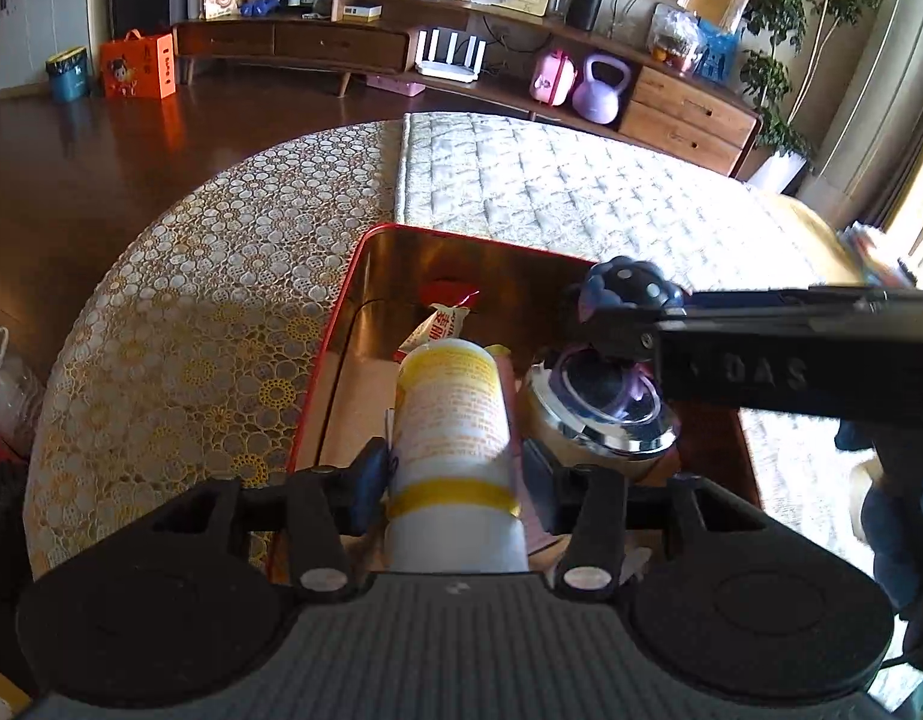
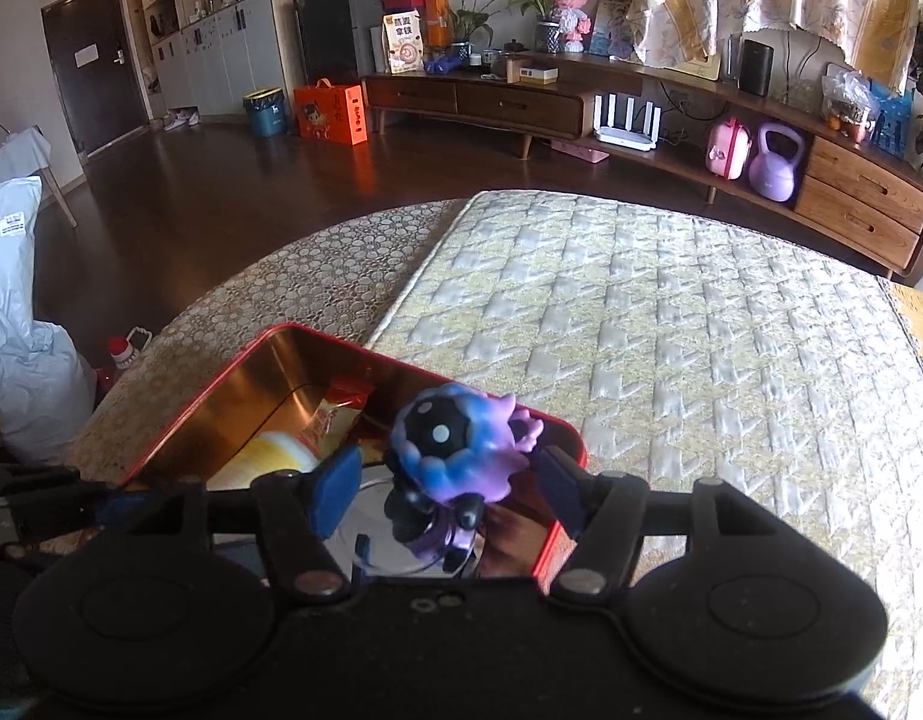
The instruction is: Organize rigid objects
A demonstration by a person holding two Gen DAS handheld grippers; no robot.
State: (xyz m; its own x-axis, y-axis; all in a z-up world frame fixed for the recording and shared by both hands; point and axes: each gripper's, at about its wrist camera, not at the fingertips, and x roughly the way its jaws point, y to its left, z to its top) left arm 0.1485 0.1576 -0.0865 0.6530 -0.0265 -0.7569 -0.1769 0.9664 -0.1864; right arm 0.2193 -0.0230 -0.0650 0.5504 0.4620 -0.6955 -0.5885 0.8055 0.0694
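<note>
The red tin (image 1: 341, 324), gold inside, sits on the table (image 1: 179, 300) at lower centre — it holds a red snack packet (image 1: 440, 315), a chrome-lidded jar (image 1: 605, 414) and the bottle. The left tool (image 1: 455, 474) is clamped on the white and yellow bottle (image 1: 452, 414) over the tin. The right tool (image 2: 449, 486) has its fingers apart around the blue-purple figurine (image 2: 455, 450) — whether the pads touch it I cannot tell.

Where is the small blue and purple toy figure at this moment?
In the right wrist view, the blue and purple toy figure sits between the open fingers of the right gripper, over the red-rimmed metal tin, near its right side.
</note>
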